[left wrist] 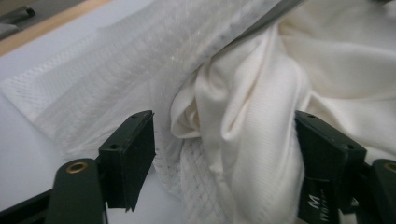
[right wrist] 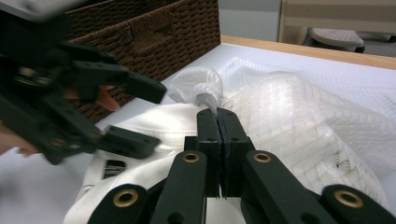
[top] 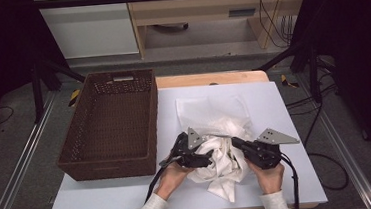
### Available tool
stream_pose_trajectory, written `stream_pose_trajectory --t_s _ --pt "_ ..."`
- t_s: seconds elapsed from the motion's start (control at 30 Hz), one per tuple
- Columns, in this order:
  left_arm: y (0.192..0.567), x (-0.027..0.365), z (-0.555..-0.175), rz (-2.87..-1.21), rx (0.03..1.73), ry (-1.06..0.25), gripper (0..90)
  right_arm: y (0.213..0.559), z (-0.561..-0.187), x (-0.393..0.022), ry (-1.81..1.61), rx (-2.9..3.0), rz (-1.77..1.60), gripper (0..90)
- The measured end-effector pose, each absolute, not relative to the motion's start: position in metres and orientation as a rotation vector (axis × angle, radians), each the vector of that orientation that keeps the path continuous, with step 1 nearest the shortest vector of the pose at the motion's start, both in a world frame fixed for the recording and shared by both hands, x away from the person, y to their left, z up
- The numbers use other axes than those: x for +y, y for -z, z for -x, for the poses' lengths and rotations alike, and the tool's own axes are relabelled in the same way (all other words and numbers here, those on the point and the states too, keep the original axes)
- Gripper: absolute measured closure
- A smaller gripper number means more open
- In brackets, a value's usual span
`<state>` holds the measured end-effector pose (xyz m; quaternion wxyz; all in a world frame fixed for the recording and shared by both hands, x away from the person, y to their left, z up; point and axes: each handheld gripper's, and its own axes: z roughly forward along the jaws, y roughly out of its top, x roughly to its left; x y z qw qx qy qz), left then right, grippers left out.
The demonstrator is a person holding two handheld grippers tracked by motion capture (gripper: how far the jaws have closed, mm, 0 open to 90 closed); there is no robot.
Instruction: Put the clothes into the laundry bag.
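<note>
At a white-topped table (top: 284,107), a person works two handheld grippers on a cream-white garment (top: 223,161) bunched against a sheer white mesh bag (top: 214,110). The left gripper (left wrist: 224,140) stands with its jaws spread wide, folds of the garment lying between them and the mesh bag just beyond and to the left; the pads do not press on the cloth. The right gripper (right wrist: 217,116) has its jaws clamped together on a pinch of white mesh at the tips, the garment beneath it. A brown wicker basket (top: 110,125) sits beyond the left gripper.
</note>
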<state>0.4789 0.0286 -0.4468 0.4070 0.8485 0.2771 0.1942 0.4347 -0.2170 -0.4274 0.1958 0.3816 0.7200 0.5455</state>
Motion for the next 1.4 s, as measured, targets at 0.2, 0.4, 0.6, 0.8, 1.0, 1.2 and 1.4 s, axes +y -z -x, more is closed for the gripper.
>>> stream_pose_trajectory --t_s 0.2,0.4,0.6,0.8,1.0,1.2,1.4 --pt "0.466 0.019 -0.491 -2.129 0.631 -0.313 47.1 0.428 -0.436 -0.217 -1.526 2.02 -1.078 89.3" --pt "0.453 0.015 -0.47 -2.108 0.565 -0.355 77.2 0.429 -0.437 -0.218 -1.532 2.024 -1.075 89.4" --pt "0.438 -0.005 -0.454 -2.121 0.548 -0.42 77.8 0.428 -0.436 -0.218 -1.572 2.015 -1.06 89.5" --pt "0.451 -0.026 -0.479 -2.155 0.723 -0.465 77.0 0.425 -0.433 -0.22 -1.628 2.014 -1.038 89.5" --pt "0.452 -0.016 -0.481 -2.121 0.739 -0.505 62.4 0.426 -0.433 -0.222 -1.575 2.018 -1.051 89.5" --pt "0.445 0.016 -0.461 -2.104 0.717 -0.455 31.2 0.426 -0.433 -0.222 -1.553 2.011 -1.062 89.5" --pt "0.465 0.037 -0.443 -2.114 0.738 -0.345 32.0 0.427 -0.434 -0.22 -1.521 1.996 -1.063 89.5"
